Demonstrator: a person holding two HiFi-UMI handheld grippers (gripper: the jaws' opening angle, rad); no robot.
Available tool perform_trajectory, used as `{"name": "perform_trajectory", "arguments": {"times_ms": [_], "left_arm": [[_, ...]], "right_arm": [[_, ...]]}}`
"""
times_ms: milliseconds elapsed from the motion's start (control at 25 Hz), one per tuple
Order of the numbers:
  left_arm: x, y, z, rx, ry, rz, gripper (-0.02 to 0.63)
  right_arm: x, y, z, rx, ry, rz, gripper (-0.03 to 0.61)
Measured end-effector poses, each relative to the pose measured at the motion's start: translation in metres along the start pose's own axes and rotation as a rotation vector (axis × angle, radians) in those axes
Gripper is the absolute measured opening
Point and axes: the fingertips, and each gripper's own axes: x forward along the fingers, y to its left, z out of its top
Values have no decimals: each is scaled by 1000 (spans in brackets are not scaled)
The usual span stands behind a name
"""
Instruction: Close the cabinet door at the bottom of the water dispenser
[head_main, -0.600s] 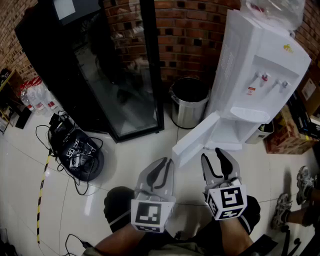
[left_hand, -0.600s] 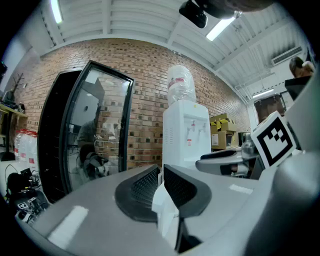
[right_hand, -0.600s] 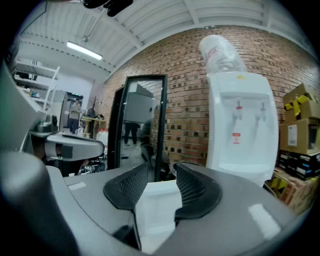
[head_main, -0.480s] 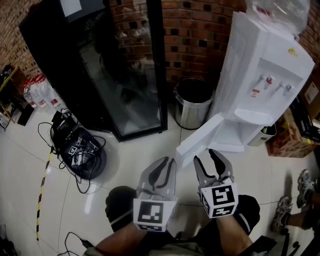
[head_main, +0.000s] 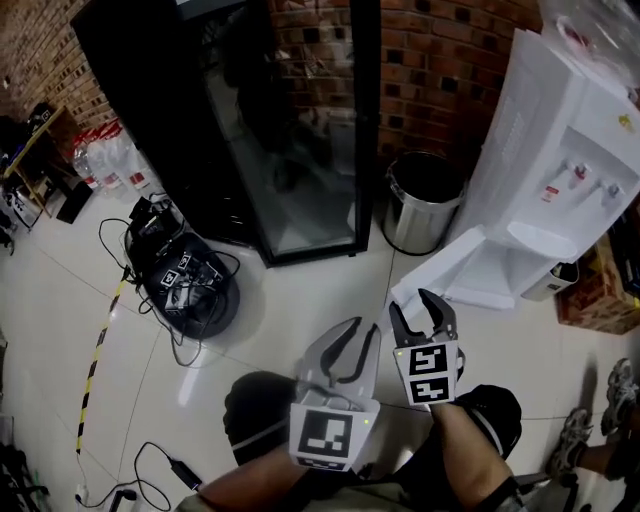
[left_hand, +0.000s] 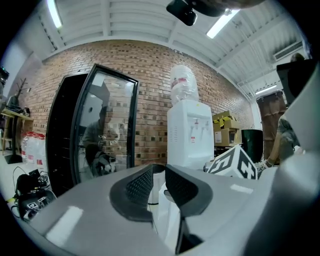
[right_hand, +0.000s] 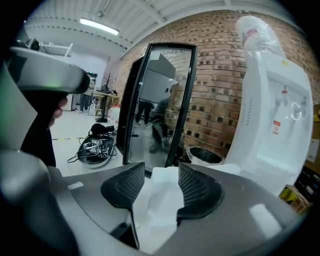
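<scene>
The white cabinet door (head_main: 445, 272) at the foot of the dispenser (head_main: 560, 150) stands swung open at right of frame. Its free edge slants down-left, just ahead of the nearer right gripper (head_main: 415, 305), whose jaws are wide and empty. The left gripper (head_main: 362, 330), jaws narrowly apart, holds nothing.

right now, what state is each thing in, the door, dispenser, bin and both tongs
cabinet door: open, swung out from the dispenser's base
water dispenser: upright, bottle on top
trash bin: upright, no lid
left tongs: slightly open, empty
right tongs: open, door's edge seen between them
</scene>
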Motion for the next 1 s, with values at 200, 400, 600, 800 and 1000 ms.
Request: {"name": "perform_trajectory", "arguments": {"times_ms": [200,400,600,800,1000], "left_arm": [[-2,-1,-7,-27,43,9,55],[-4,4,-12,-29,40,26,55],[1,4,-16,-11,45,33,55],[10,1,-18,-20,35,30,55],[24,-16,-15,-20,25,-13,55]], "right_arm": [[8,-8,-19,-59,63,-32,178],[23,4,-16,-198,64,-42,136],[19,6,-20,-180,69,-6,129],[-7,-1,-37,-173,107,2,126],[-40,-12,-57,-177,170,7,127]]}}
